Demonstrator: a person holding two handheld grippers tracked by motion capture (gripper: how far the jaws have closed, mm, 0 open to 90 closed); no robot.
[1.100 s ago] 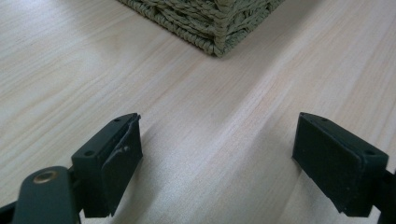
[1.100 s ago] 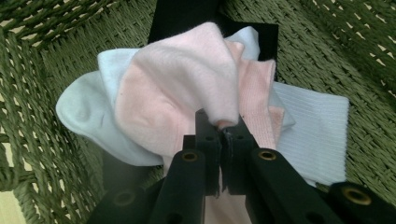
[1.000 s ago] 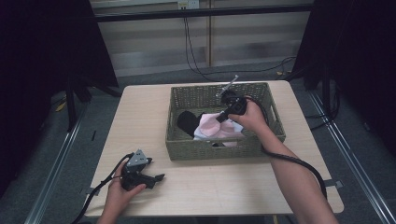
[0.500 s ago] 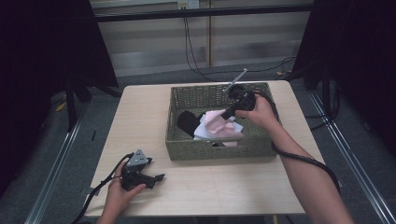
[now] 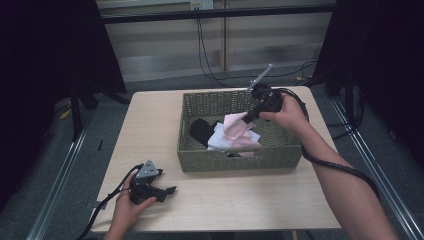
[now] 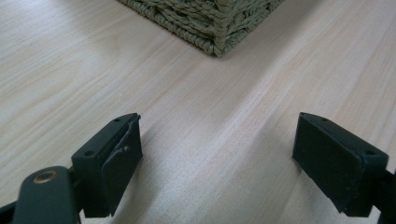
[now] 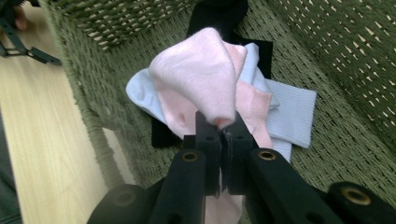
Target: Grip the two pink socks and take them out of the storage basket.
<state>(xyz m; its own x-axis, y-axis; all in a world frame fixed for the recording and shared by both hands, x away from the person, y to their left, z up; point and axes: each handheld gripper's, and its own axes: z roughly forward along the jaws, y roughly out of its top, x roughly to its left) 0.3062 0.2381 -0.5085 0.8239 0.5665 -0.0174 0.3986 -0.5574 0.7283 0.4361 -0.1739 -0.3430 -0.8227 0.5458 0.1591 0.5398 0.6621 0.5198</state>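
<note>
The right gripper (image 5: 248,116) is clamped tight on a pink sock (image 7: 201,79), pinching a fold of it w/ the rest draped over the pile inside the woven basket (image 5: 280,150) — white/pale-blue socks (image 7: 289,112) and a black sock (image 5: 201,131) lie under it. The step looks like pulling the pink one out. To do it well: lift straight up until the tail clears the rim, slowly, so the pale socks don't drag along, & keep the pinch firm since the grip is only on a fold. The left gripper (image 5: 167,190) rests wide apart and holding nothing near the front-left of the tabletop (image 5: 150,125), near the basket's corner.

Surface: light wood-grain tabletop, bare apart from the basket. Room: dim, grey floor, cables behind, dark curtains at the sides.
</note>
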